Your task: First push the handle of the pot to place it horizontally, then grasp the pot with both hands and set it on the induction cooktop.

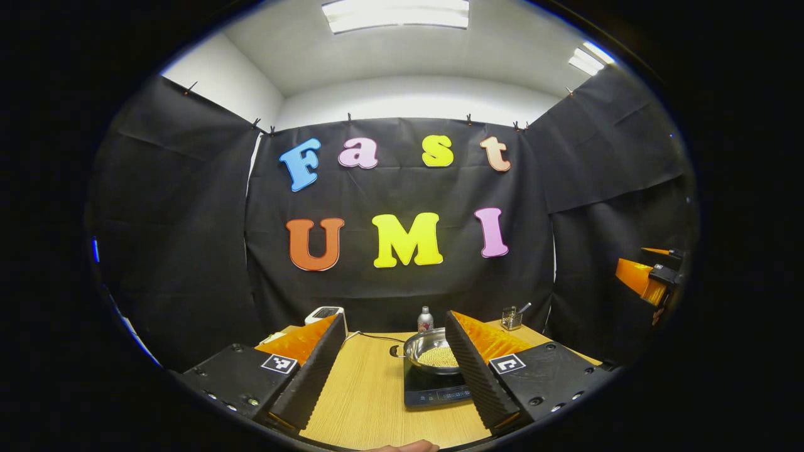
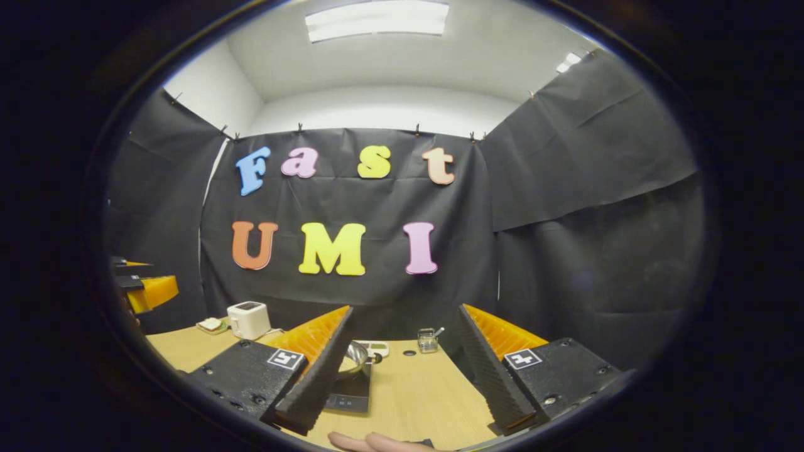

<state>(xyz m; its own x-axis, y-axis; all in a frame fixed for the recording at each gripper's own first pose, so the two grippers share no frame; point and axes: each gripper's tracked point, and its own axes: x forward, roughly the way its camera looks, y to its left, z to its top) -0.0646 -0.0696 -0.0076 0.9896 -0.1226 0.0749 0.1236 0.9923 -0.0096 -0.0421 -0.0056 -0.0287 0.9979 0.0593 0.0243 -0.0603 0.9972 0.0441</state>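
Observation:
A shiny steel pot [image 1: 433,353] holding pale yellow grains sits on the black induction cooktop [image 1: 433,392] at the middle of the wooden table. One small side handle [image 1: 397,350] points left. My left gripper [image 1: 396,317] hangs open in front of it, its right finger covering the pot's right side. My right gripper [image 2: 406,309] is also open with nothing between its fingers; its left finger hides most of the pot [image 2: 358,355] and part of the cooktop [image 2: 350,397]. Each gripper appears at the edge of the other's view, the right gripper [image 1: 653,279] and the left gripper [image 2: 147,290].
At the back of the table [image 1: 370,389] stand a small bottle [image 1: 425,319], a glass holder [image 1: 511,319] with a utensil, and a white toaster [image 2: 248,319] beside a plate with food [image 2: 210,324]. A cable [image 1: 377,337] runs behind the pot. A hand [image 2: 370,442] shows at the bottom.

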